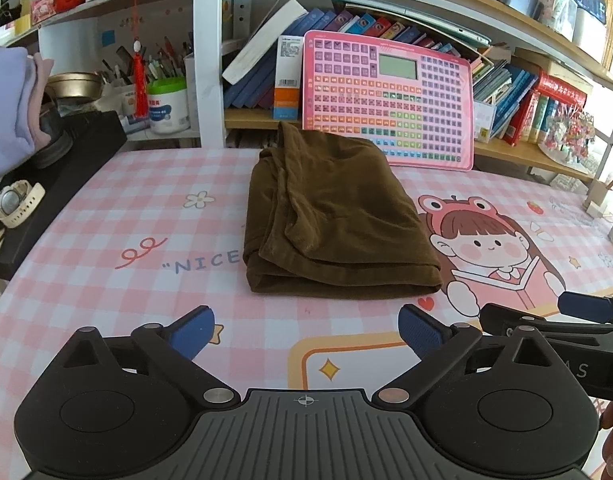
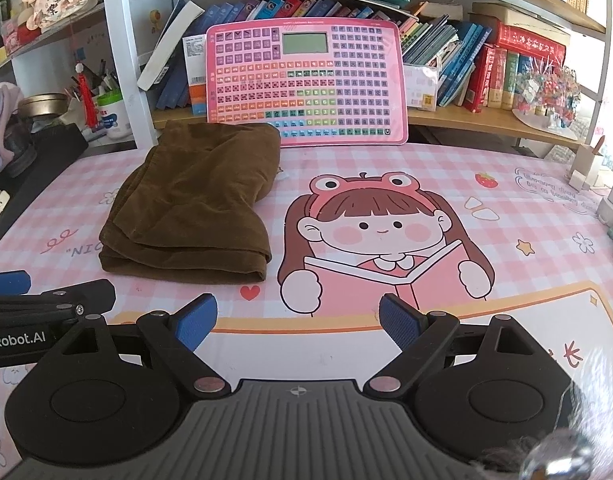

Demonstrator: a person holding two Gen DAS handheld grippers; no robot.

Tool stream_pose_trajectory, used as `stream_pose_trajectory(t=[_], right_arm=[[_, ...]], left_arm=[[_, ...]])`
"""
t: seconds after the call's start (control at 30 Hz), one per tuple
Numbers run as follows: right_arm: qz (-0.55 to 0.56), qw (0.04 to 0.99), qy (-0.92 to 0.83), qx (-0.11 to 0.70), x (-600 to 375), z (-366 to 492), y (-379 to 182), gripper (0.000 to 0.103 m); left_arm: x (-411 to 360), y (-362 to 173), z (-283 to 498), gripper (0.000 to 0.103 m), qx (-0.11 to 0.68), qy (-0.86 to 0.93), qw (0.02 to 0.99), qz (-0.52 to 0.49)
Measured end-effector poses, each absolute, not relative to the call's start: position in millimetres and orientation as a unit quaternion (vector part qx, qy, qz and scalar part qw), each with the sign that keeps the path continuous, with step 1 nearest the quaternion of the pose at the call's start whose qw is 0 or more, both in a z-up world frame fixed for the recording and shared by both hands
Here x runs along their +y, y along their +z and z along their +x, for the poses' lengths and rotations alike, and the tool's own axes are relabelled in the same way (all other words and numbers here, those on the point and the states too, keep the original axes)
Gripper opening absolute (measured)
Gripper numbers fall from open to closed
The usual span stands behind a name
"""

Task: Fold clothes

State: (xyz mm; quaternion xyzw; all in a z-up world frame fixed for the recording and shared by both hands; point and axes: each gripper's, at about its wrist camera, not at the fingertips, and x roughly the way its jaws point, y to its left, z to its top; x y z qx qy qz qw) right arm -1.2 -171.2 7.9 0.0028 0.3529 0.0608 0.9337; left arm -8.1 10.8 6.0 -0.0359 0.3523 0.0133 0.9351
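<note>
A brown garment [image 1: 330, 216] lies folded into a thick rectangle on the pink checked table cover [image 1: 126, 208]. It also shows in the right wrist view [image 2: 194, 200], left of centre. My left gripper [image 1: 306, 336] is open and empty, hovering just in front of the garment's near edge. My right gripper [image 2: 298, 324] is open and empty, in front of and to the right of the garment, over the cartoon girl print [image 2: 378, 232]. The right gripper's fingers show at the right edge of the left wrist view [image 1: 582, 306].
A pink keyboard-chart toy [image 1: 390, 100] leans on the bookshelf behind the garment. Books [image 2: 486, 68] fill the shelf. A black box [image 1: 54, 184] with a white watch [image 1: 14, 200] lies at the table's left edge. Lilac cloth [image 1: 6, 108] is at far left.
</note>
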Motion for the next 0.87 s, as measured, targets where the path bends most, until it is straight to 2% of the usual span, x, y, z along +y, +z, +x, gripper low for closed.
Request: stream_pose_trajectory(t=[0.87], right_arm=[[0.003, 0.932, 0.06, 0.359, -172.6, 1.7, 5.4, 0.088]], left_arm=[[9.4, 4.1, -5.9, 0.1, 0.36, 0.008, 0.932, -0.044]])
